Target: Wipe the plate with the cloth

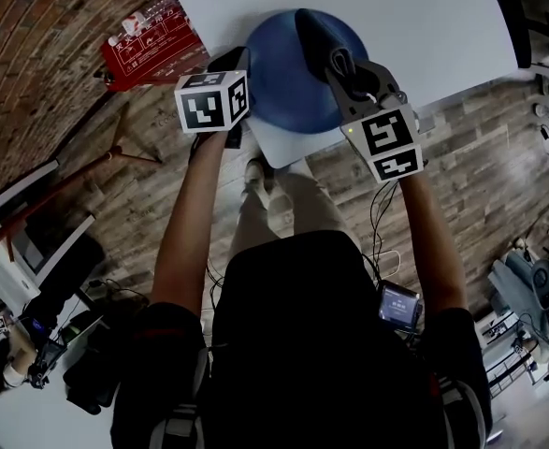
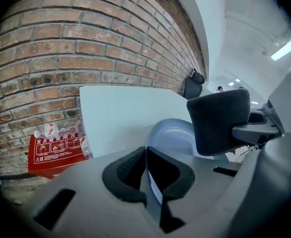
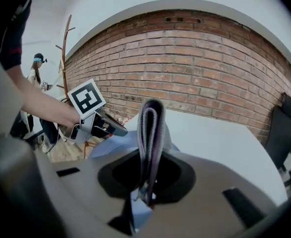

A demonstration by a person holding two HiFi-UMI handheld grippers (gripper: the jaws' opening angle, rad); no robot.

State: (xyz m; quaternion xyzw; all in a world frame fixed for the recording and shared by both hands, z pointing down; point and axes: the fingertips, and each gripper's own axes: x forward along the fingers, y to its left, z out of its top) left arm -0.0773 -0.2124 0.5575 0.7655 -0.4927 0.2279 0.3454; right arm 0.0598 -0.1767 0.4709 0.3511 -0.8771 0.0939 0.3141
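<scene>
A blue plate (image 1: 293,80) is held above the white table (image 1: 414,26) near its front edge. My left gripper (image 1: 235,82) is shut on the plate's left rim; in the left gripper view the plate (image 2: 172,135) runs edge-on between the jaws. My right gripper (image 1: 341,64) is shut on a folded dark grey cloth (image 1: 313,37), which lies across the plate's upper right part. In the right gripper view the cloth (image 3: 150,133) stands upright between the jaws, with the plate (image 3: 118,145) and the left gripper (image 3: 103,125) behind it.
A red box (image 1: 152,50) with bottles on it sits on the wooden floor left of the table, below a brick wall (image 2: 61,48). A dark chair (image 3: 281,123) stands past the table's far end. Cables and gear lie on the floor at the right.
</scene>
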